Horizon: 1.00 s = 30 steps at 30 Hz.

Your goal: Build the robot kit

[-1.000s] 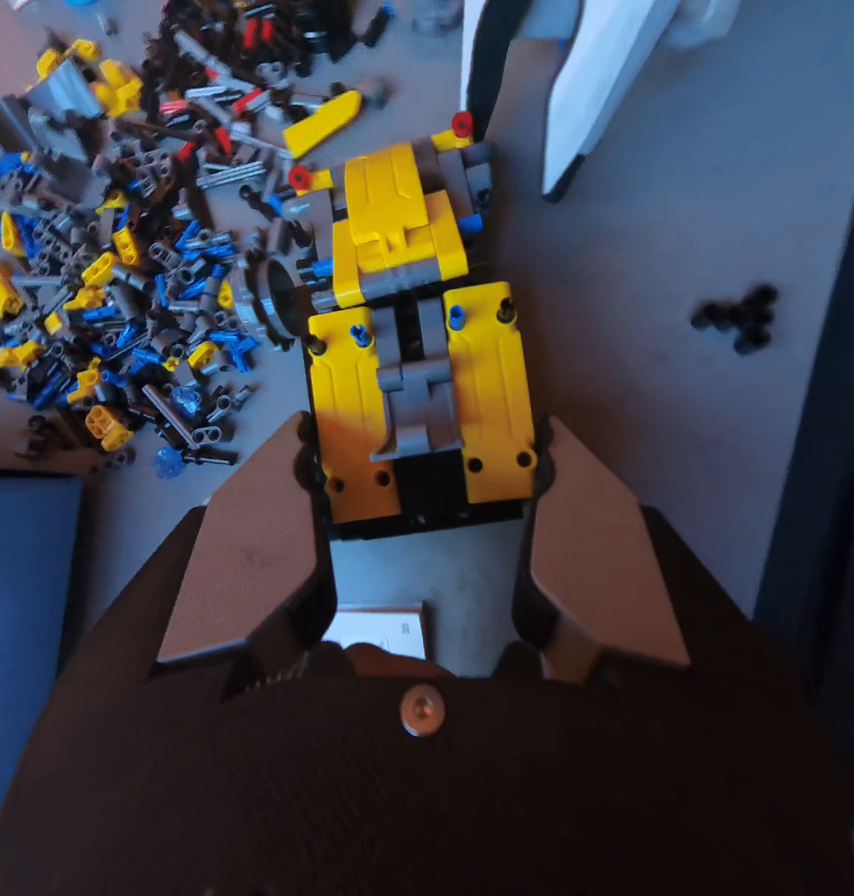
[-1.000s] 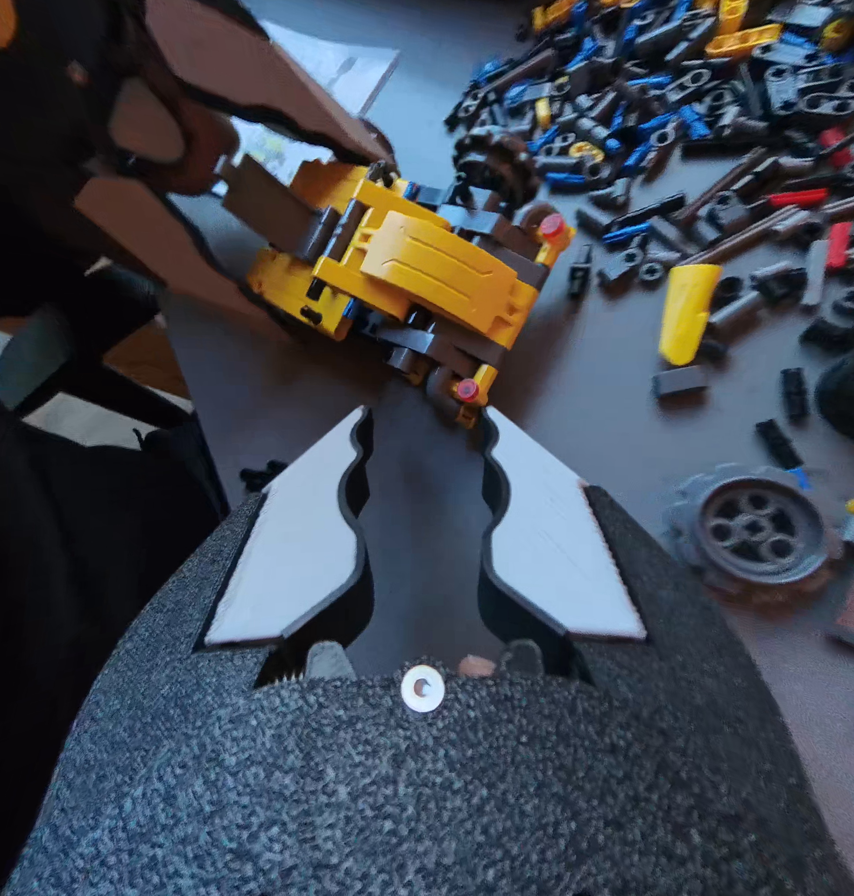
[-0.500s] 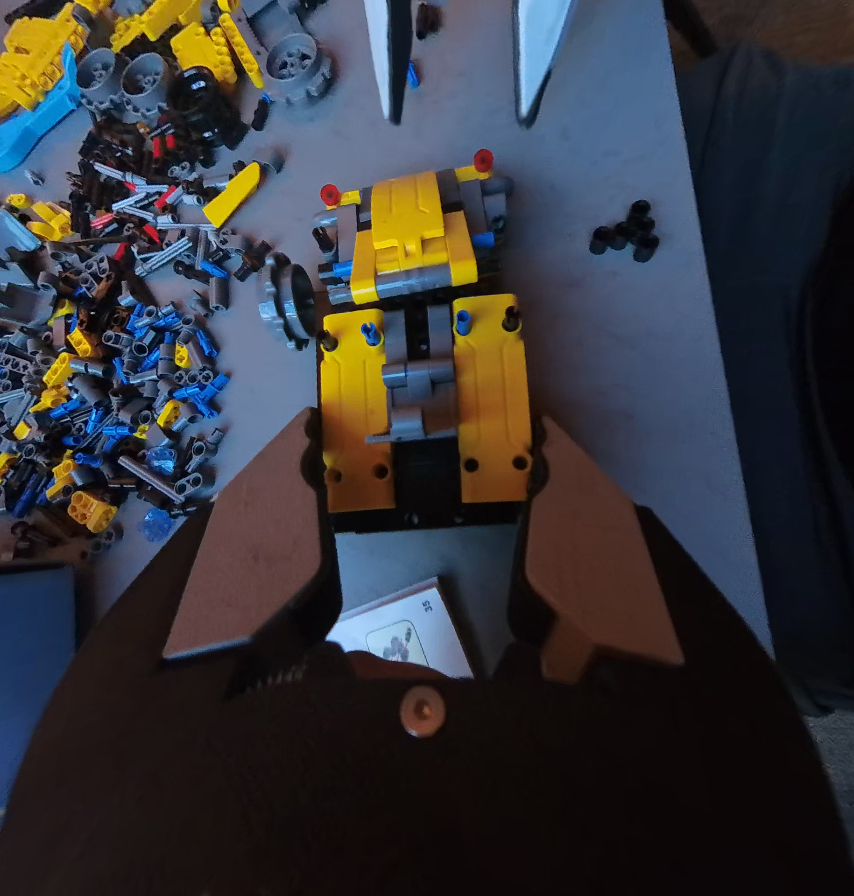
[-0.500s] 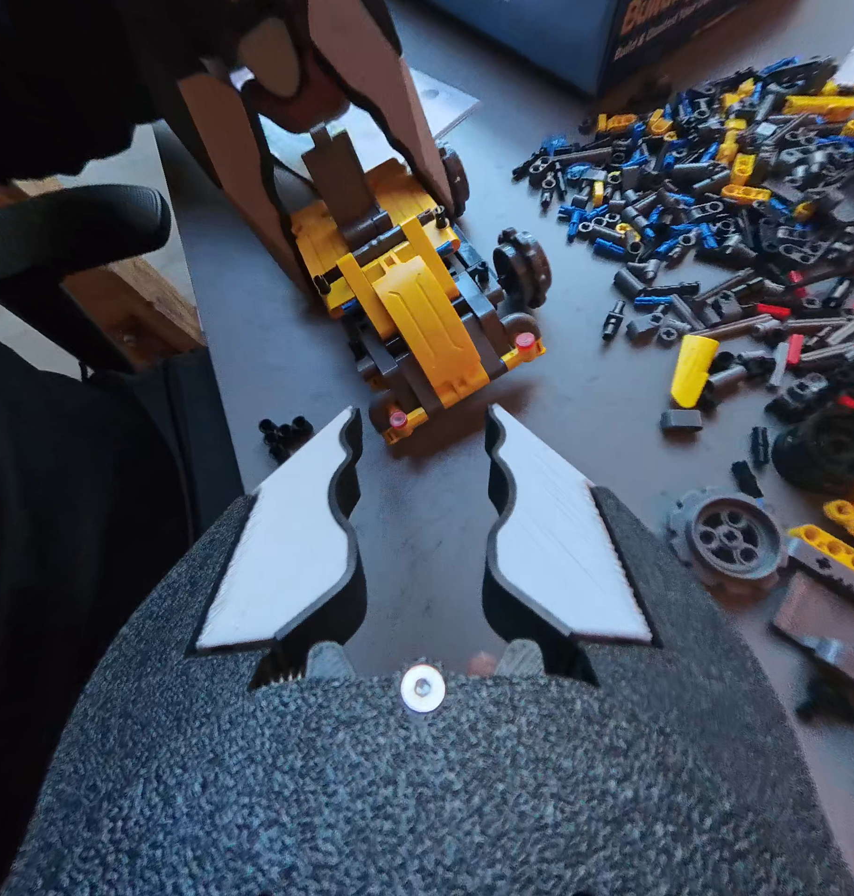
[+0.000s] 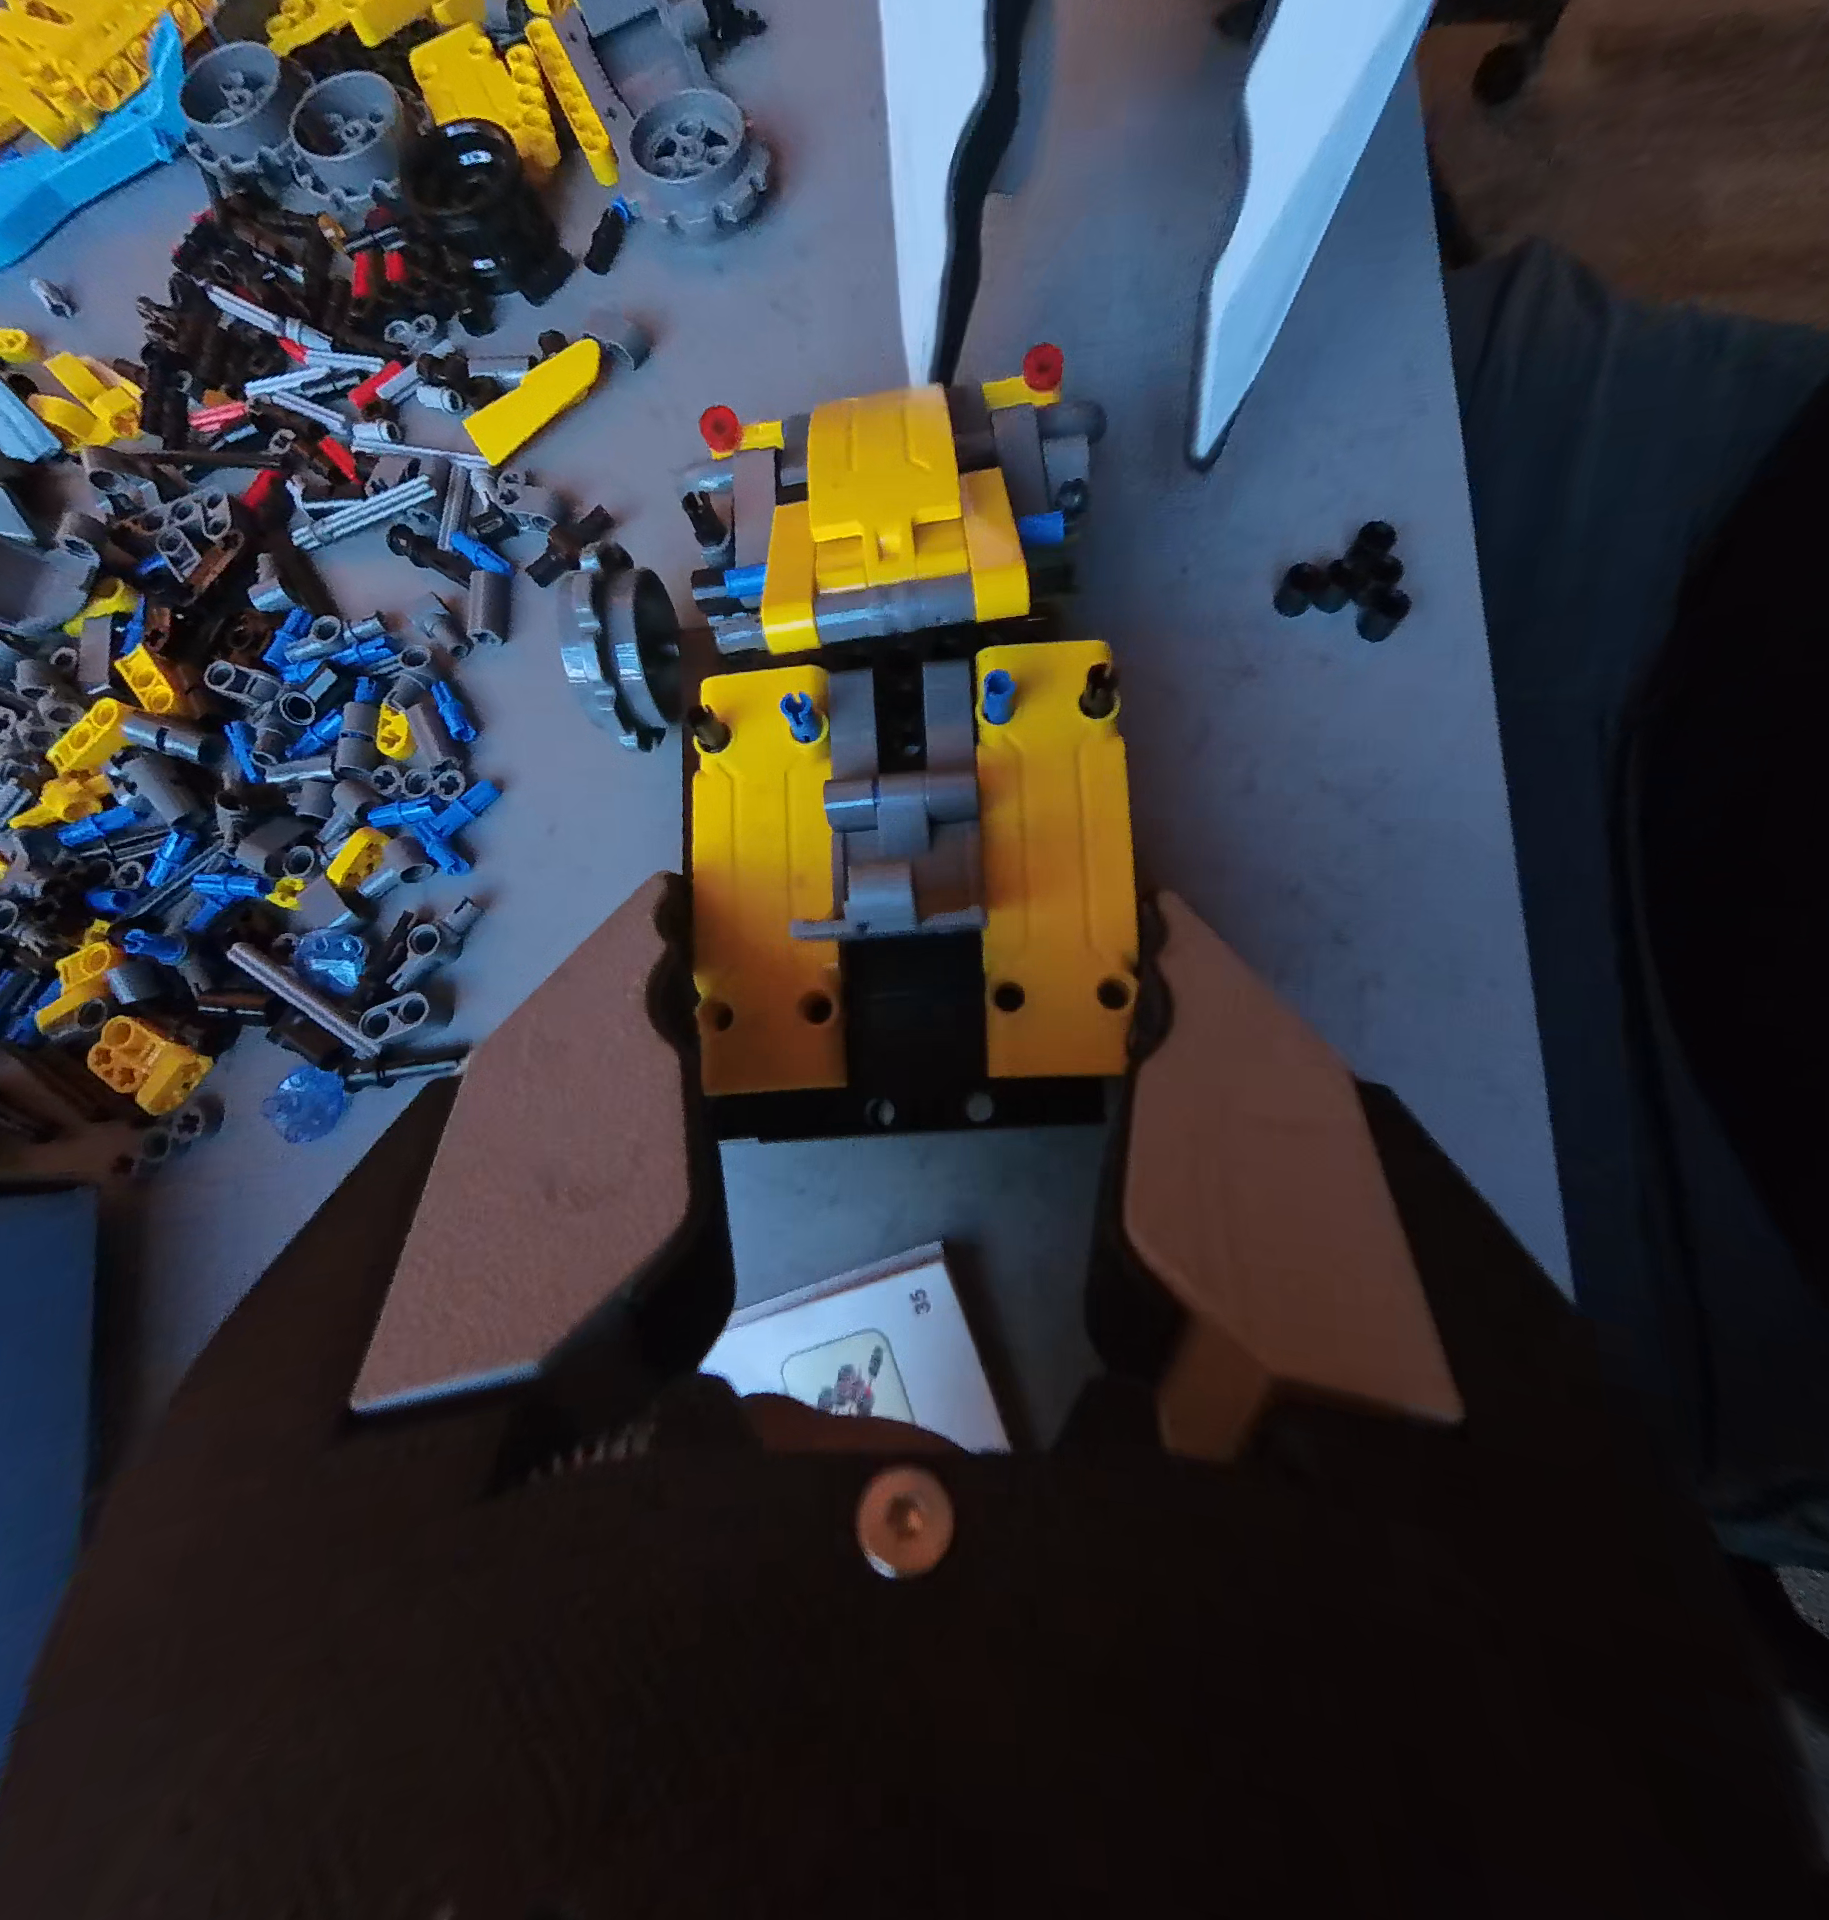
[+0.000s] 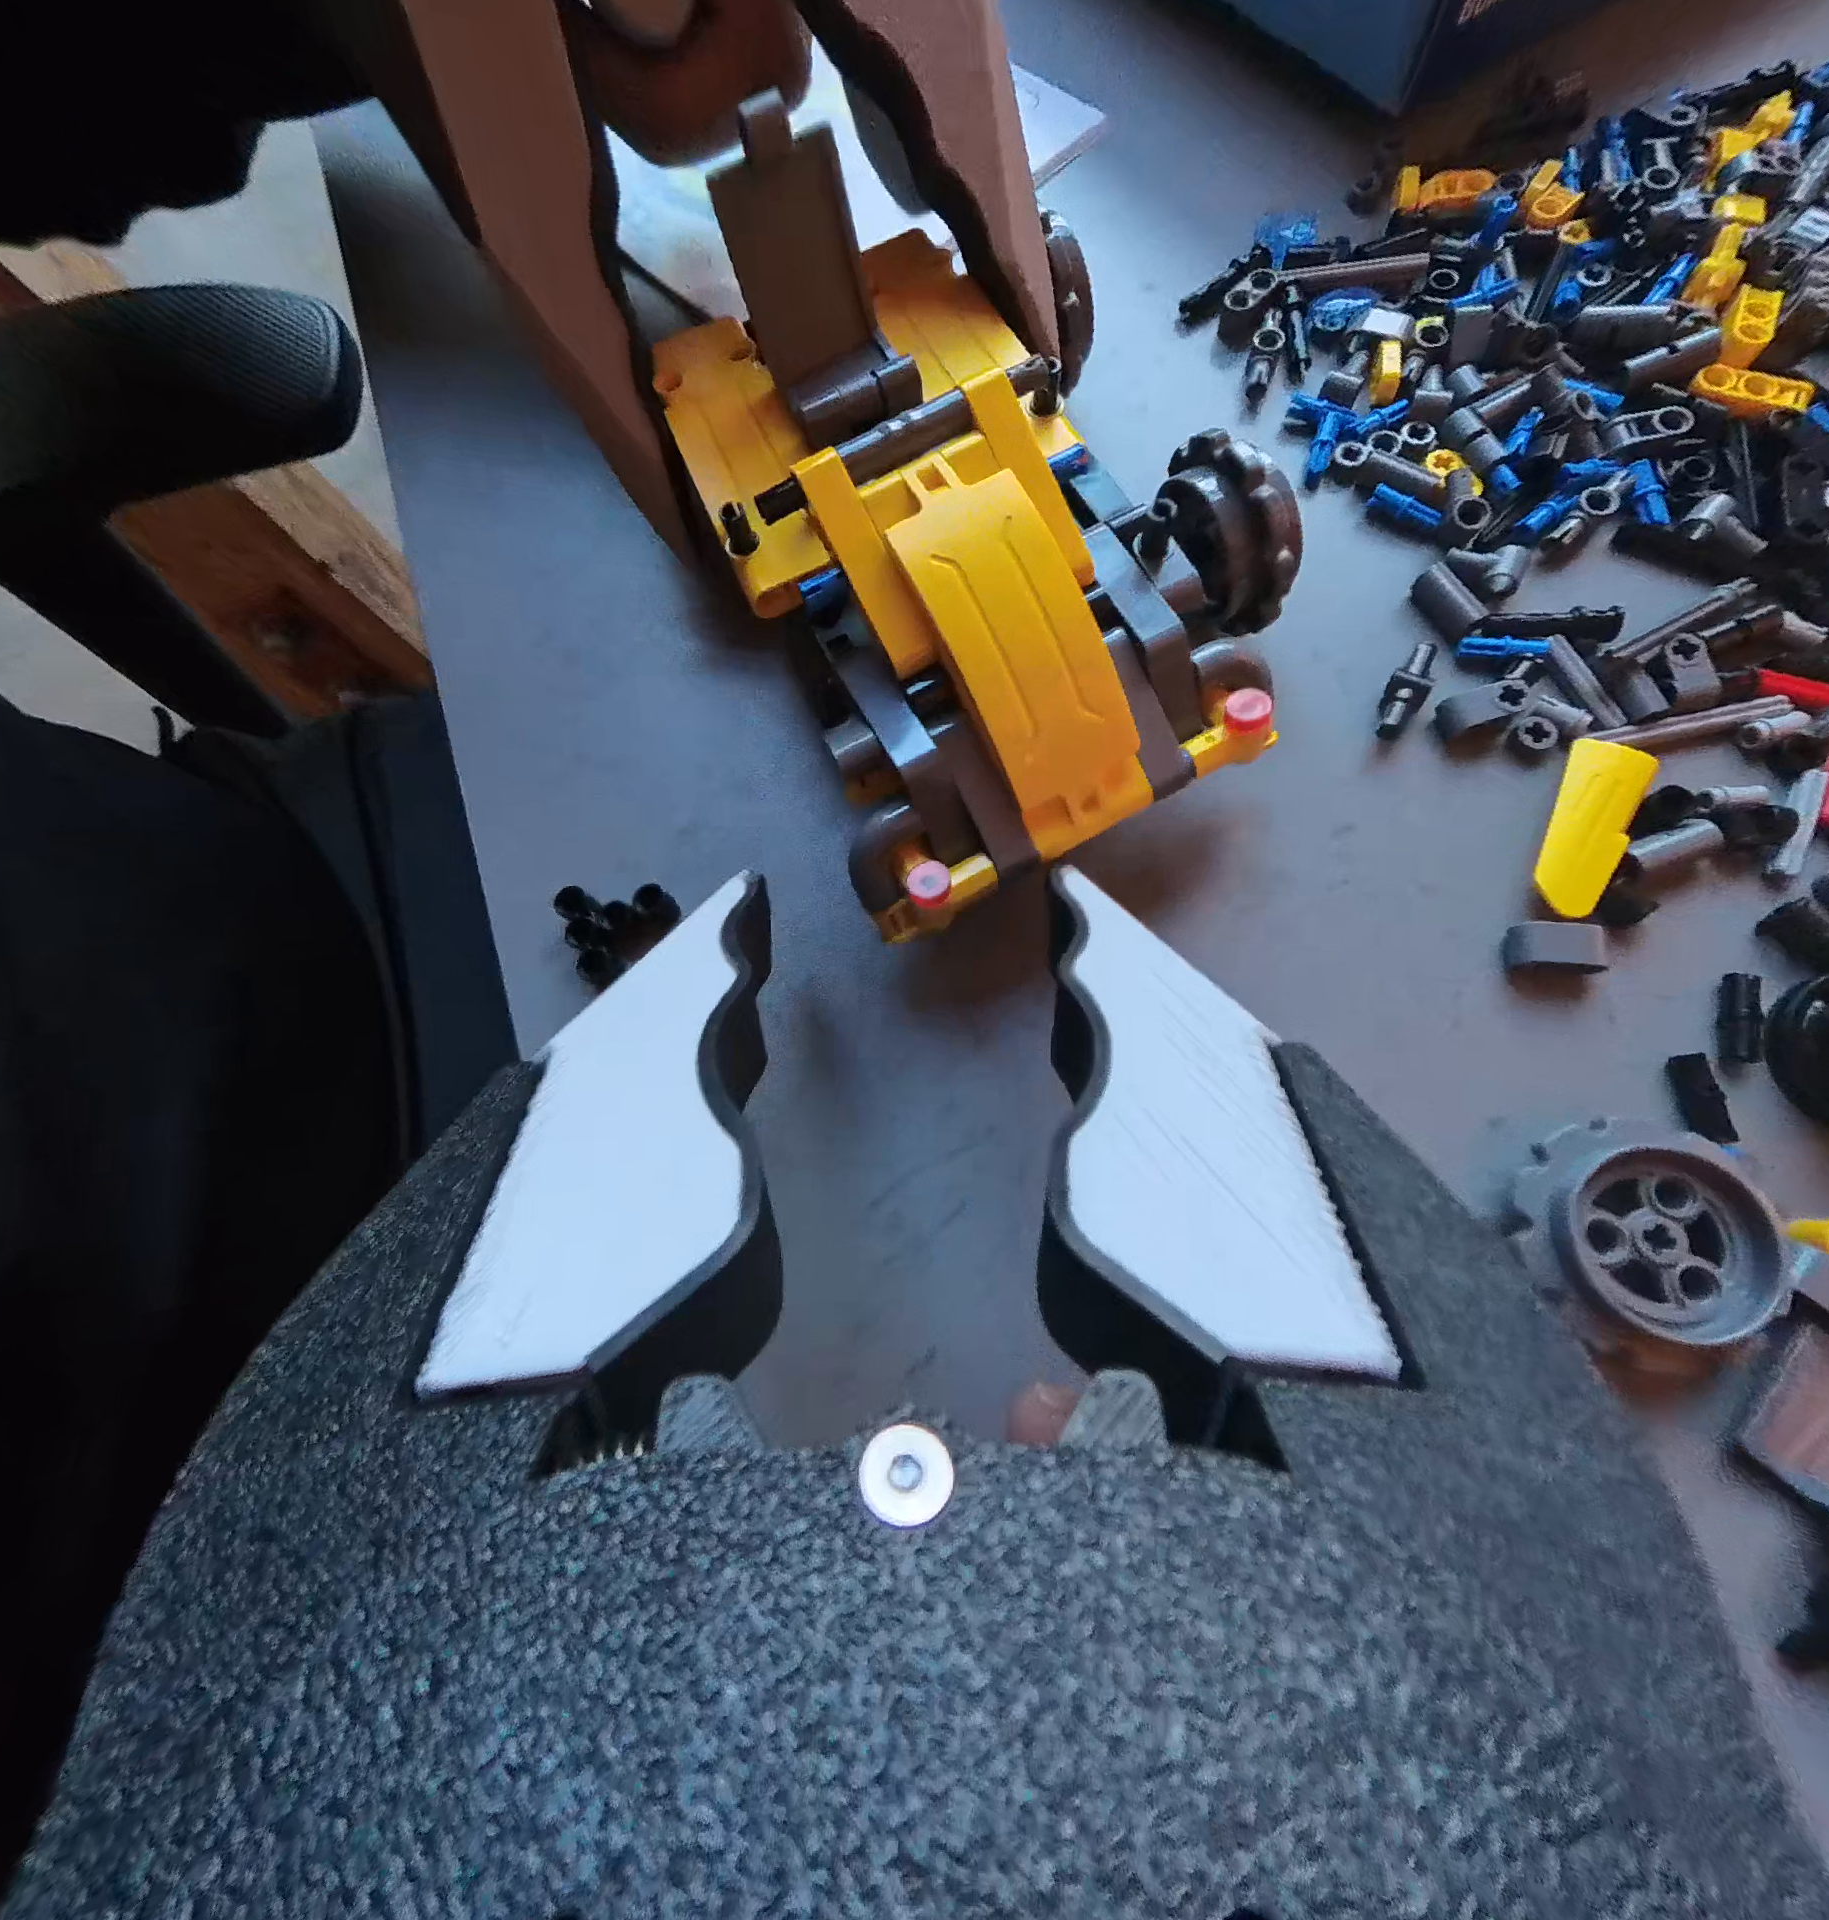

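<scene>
A yellow, grey and black brick-built vehicle model (image 5: 910, 727) stands on the grey table. My left gripper (image 5: 910, 925), with brown fingers, is shut on the model's rear, one finger on each yellow side panel. In the right wrist view the model (image 6: 993, 623) lies ahead, its front end with two red studs facing me. My right gripper (image 6: 905, 894), with white fingers, is open and empty, its tips just short of that front end. It shows at the top of the left wrist view (image 5: 1086, 343).
A heap of loose small parts (image 5: 214, 675) covers the table's left side; in the right wrist view it (image 6: 1616, 416) lies to the right. A grey wheel hub (image 6: 1668, 1247), a small black cluster (image 5: 1346, 582), an instruction booklet (image 5: 868, 1351) and a blue box (image 5: 16, 1455) lie nearby. The table edge (image 5: 1492, 831) runs along the right. Some 10 cm of space lies between my two pairs of fingers.
My left gripper has turned the model so its front points at the right gripper. The right gripper has stayed open and drawn back a little from the front end.
</scene>
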Motion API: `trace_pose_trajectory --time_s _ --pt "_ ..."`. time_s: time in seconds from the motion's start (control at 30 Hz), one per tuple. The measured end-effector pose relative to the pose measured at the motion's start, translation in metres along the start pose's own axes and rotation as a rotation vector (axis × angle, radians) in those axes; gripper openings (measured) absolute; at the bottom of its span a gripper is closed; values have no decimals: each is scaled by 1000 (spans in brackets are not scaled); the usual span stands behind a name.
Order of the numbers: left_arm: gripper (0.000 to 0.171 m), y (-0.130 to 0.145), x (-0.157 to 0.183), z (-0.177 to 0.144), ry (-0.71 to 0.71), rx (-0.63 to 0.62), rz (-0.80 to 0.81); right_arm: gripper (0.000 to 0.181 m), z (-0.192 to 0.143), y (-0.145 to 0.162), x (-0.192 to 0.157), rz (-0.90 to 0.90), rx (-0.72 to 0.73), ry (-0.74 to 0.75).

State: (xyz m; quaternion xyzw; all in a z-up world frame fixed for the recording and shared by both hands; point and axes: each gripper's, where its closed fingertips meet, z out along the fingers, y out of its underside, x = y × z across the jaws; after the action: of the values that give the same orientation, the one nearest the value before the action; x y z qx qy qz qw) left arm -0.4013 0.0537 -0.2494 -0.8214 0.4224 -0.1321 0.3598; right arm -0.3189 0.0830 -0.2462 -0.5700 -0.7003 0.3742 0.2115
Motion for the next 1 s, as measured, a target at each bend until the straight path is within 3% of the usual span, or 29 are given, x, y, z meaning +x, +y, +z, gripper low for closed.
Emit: trace_pose_trajectory --time_s 0.27,0.67,0.8,1.0 --pt "82 8 -3 0 -33 -72 250 54 -8 6 1 -9 1 55" --pt "82 15 -16 -1 191 -106 435 49 -95 22 -8 -60 258 242" --pt "82 11 -15 -2 223 -92 347 46 -106 33 -13 -1 333 175" --pt "81 -1 -18 -4 288 -12 165 53 -89 37 -9 12 326 128"
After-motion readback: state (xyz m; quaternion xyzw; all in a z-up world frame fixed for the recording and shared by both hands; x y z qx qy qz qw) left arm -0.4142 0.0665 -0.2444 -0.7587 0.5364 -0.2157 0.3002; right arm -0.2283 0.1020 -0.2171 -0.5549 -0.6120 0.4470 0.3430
